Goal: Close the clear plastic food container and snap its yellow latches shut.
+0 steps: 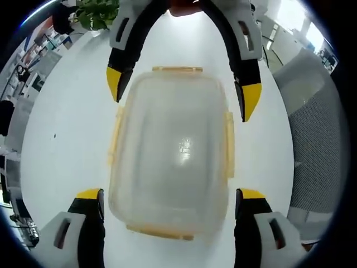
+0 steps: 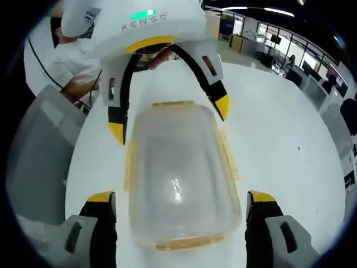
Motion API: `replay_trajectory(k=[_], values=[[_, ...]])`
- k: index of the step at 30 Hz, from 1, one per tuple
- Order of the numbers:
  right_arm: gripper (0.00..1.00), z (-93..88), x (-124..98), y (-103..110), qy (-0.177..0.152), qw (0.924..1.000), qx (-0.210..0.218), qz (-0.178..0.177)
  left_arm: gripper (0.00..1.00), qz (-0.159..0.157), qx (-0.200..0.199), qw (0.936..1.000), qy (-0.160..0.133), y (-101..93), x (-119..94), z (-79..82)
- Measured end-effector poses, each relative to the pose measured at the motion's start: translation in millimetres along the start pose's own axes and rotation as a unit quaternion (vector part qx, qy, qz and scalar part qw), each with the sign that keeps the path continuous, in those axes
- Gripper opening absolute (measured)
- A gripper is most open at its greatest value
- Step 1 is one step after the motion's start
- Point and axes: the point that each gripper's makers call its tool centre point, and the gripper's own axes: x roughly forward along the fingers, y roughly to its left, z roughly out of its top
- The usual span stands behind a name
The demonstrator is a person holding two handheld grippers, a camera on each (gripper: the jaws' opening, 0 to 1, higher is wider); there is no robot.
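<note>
While the container (image 1: 172, 151) sits on the white table (image 1: 67, 139) with its lid already laid on top, both grippers face each other over it from opposite ends. In the left gripper view the left gripper (image 1: 170, 195) stands wide, its yellow-tipped jaws to either side of the container's near end and holding nothing. The right gripper (image 1: 181, 92) comes in from the top of that view, equally wide and empty, straddling the far end. The right gripper view gives the mirror picture: right gripper (image 2: 181, 198) at the bottom, left gripper (image 2: 170, 120) above, container (image 2: 181, 178) between.

The yellow latches (image 1: 228, 145) run along all four edges; the side ones seem to stand out from the walls, so probably none is snapped yet, though the blur leaves that unsure.

The risks look plain. The container is light and the table smooth, so pressing one latch without bracing the other end would likely slide or tip it. If the lid is not seated square, a latch could catch on the rim. A jaw tip may also slip off the narrow, slick latch edge.
</note>
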Motion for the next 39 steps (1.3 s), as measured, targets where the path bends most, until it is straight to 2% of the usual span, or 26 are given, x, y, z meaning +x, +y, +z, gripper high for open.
replay_trajectory(k=[15,25,28,32,35,39], values=[[0.99,-1.2,-9,-2,-0.022,0.9992,0.029,-0.015,0.99,0.017,-0.028,0.9993,-0.020,1.9,-6,-3.5],[0.98,-4.6,-14,-2,-0.036,0.9977,0.049,-0.029,0.98,0.023,-0.067,0.9970,-0.031,-1.0,-8,-13.6],[0.99,-7.4,-16,-1,-0.040,0.9970,0.058,-0.033,0.98,0.024,-0.077,0.9961,-0.036,-3.2,-8,-16.1],[0.98,-9.2,-16,0,-0.044,0.9961,0.068,-0.036,0.99,0.040,-0.092,0.9940,-0.043,-0.2,-11,-19.0],[0.98,-8.6,-17,0,-0.054,0.9947,0.079,-0.037,0.99,0.047,-0.109,0.9912,-0.059,2.5,-14,-17.5],[0.98,-10.0,-18,1,-0.055,0.9942,0.084,-0.039,0.99,0.048,-0.120,0.9897,-0.060,3.5,-15,-20.8]])
